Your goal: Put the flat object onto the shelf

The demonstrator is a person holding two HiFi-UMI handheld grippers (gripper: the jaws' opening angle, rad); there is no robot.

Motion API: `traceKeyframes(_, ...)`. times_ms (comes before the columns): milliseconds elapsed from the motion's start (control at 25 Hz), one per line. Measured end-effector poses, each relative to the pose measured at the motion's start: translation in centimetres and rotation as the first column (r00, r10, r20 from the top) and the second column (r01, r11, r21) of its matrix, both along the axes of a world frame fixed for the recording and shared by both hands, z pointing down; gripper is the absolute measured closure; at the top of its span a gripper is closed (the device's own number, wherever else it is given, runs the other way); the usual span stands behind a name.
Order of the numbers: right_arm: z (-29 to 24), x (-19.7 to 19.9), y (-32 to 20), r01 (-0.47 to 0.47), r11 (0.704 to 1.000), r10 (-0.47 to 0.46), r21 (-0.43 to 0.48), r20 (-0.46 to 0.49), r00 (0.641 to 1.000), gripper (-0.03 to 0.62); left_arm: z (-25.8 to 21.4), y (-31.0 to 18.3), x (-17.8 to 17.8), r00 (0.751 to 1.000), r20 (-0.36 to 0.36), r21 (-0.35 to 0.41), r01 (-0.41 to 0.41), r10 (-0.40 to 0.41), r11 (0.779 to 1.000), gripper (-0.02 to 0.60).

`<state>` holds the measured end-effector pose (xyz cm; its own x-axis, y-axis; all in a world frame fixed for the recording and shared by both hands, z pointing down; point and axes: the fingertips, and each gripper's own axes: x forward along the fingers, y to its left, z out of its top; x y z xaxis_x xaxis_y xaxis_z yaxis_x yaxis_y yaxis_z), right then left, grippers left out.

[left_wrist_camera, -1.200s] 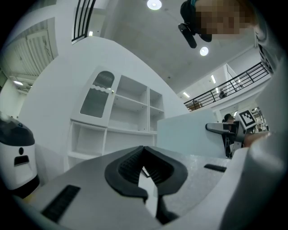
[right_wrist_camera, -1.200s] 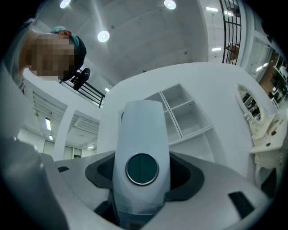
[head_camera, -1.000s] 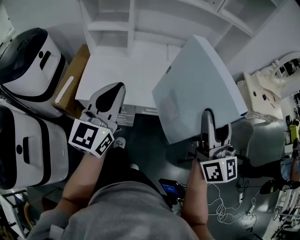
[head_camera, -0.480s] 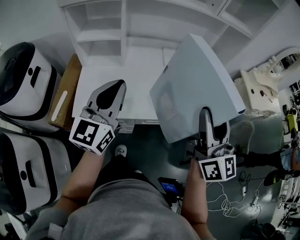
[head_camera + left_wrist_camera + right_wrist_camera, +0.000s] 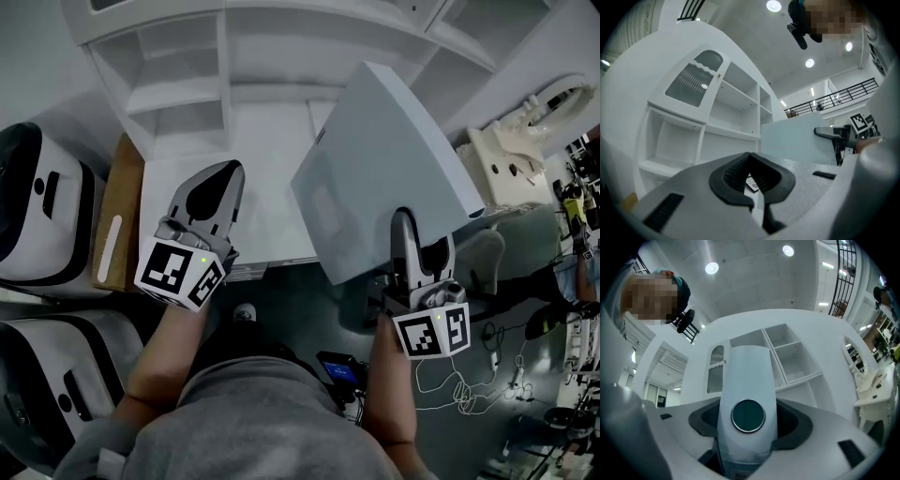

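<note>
The flat object (image 5: 384,178) is a large pale grey-white panel held on edge, tilted up toward the white shelf unit (image 5: 178,94). My right gripper (image 5: 419,242) is shut on its near lower edge; in the right gripper view the panel (image 5: 747,380) fills the gap between the jaws, with a round dark disc on its edge. The shelf's empty compartments (image 5: 787,357) show beyond it. My left gripper (image 5: 216,178) hovers over the white counter (image 5: 267,159), shut with nothing held (image 5: 751,157). The left gripper view also shows the panel (image 5: 799,140) at the right.
Two white-and-black machines (image 5: 37,216) stand at the left, with a cardboard box (image 5: 117,225) beside the counter. A white moulded piece (image 5: 511,155) sits at the right. Cables (image 5: 469,384) lie on the dark floor below.
Both grippers and the panel have drifted slightly left and up in the head view, and more of the shelf's compartments have come into sight. The grip has not changed.
</note>
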<state>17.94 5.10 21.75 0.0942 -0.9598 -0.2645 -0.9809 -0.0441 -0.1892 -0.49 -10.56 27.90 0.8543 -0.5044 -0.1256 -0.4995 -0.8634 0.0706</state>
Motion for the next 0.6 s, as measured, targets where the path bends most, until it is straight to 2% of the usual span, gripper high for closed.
traceKeyframes(120, 0.2, 0.0, -1.5, -0.011, 1.000, 0.011, -0.001, 0.002, 1.000, 0.295, 0.3, -1.8, 0.1, 1.000, -0.018, -0.008, -0.006, 0.005, 1.000, 0.575)
traceKeyframes(320, 0.7, -0.4, -3.7, -0.033, 0.999, 0.033, -0.009, 0.003, 0.999, 0.295, 0.9, -4.4, -0.2, 1.000, -0.010, -0.012, -0.019, 0.019, 1.000, 0.575)
traceKeyframes(600, 1.2, -0.2, -5.1, -0.040, 0.999, 0.041, -0.027, 0.021, 0.999, 0.295, 1.2, -5.5, -0.7, 1.000, -0.010, -0.024, -0.021, 0.020, 0.999, 0.575)
